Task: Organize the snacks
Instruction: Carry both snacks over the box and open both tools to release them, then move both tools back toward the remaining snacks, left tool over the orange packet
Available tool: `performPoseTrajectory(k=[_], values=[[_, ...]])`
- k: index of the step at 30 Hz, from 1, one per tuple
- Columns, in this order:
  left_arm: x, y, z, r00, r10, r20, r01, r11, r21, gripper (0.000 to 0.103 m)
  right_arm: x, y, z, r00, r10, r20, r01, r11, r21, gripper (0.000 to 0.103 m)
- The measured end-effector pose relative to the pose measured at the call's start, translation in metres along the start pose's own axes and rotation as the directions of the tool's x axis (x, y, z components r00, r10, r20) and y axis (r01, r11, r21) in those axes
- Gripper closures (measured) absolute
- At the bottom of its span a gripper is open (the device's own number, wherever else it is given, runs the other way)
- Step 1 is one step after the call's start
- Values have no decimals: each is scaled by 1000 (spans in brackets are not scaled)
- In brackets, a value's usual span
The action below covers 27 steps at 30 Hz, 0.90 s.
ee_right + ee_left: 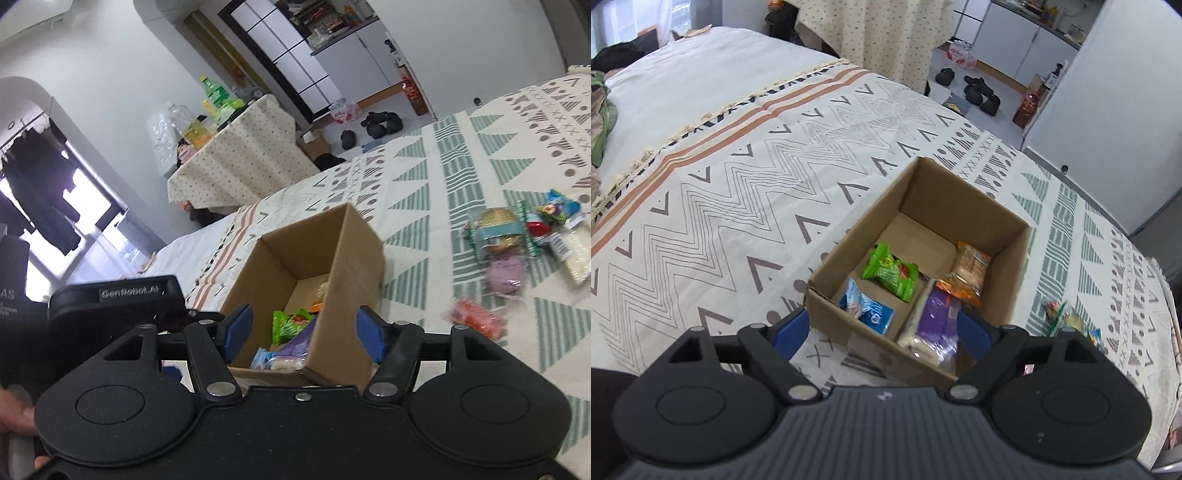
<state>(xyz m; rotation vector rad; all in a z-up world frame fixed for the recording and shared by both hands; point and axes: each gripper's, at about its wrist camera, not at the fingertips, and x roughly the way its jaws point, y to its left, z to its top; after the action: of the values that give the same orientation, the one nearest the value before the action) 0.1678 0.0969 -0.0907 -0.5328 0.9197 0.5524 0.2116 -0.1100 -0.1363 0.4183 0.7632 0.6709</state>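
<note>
An open cardboard box [960, 199] stands on the patterned bedspread [738, 206]. Inside lie a green packet [890, 271], a blue packet [866, 306], an orange cracker packet [969, 273] and a purple-and-white packet [936, 323]. My left gripper [882, 332] hovers open over the box's near edge, its right finger beside the purple packet, pads pressing nothing. In the right wrist view my right gripper [304, 334] is open, with the box's [354, 266] near corner between its fingers, untouched. More snacks [517, 236], a purple round one [506, 275] and an orange one [476, 317] lie to the right.
The left gripper's body [114, 295] sits close on the left of the right gripper, with a hand [14, 413] at the frame edge. Loose snacks [1067, 317] lie right of the box. Beyond the bed stand a cloth-covered table [236, 155] with bottles, and shoes [979, 92] on the floor.
</note>
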Motion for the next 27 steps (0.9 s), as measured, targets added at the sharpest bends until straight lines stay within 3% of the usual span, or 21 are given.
performPoseTrajectory(k=[5, 10, 19, 27], values=[[-10, -20, -13, 1000, 0, -4, 0, 998, 56, 15, -13, -13, 6, 1000, -25, 12, 25, 999, 24, 37], [-18, -39, -22, 1000, -16, 6, 16, 996, 88, 12, -31, -22, 13, 999, -22, 42, 21, 1000, 23, 23], [-31, -67, -34, 998, -58, 33, 54, 992, 116, 0, -55, -43, 26, 996, -36, 79, 33, 999, 36, 19], [-33, -84, -47, 994, -105, 42, 99, 988, 121, 0, -74, -62, 29, 993, -75, 91, 72, 997, 36, 7]])
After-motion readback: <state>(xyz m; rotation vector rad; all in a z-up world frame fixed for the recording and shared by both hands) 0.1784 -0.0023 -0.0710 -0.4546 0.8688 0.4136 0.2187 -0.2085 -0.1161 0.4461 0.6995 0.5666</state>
